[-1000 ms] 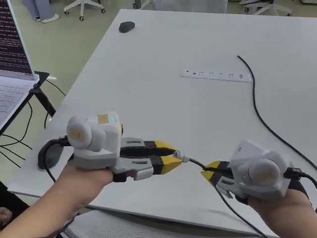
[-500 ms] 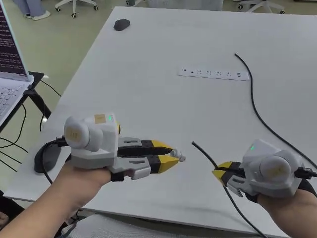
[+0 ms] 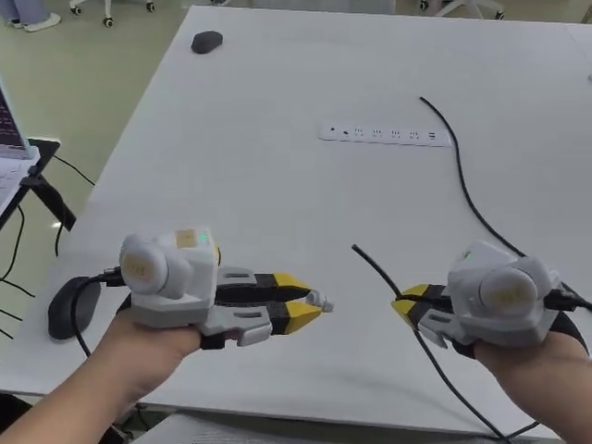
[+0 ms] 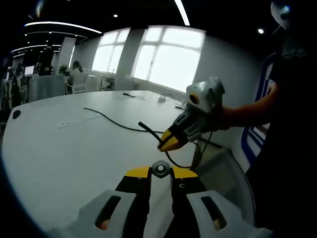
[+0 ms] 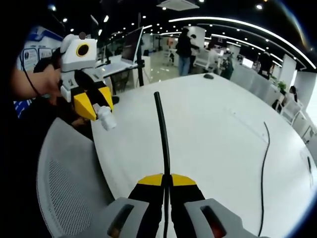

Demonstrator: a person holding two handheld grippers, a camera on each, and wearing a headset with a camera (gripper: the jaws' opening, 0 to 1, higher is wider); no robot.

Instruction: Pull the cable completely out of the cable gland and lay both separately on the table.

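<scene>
Cable (image 3: 375, 267) sits clamped in my right gripper (image 3: 403, 303); left gripper (image 3: 310, 307) pinches the gland (image 3: 321, 302). I'd lower both gently, well apart, short of the power strip (image 3: 384, 135).

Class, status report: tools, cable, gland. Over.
Left tool shut on cable gland. Right tool shut on cable, end out of gland. Neither on table yet. Nothing between.

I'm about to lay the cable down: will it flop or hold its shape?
Probably fairly stiff over short lengths: the cable sticks straight out past the right gripper without drooping. Longer stretches likely sag: it hangs curved below that gripper.
</scene>
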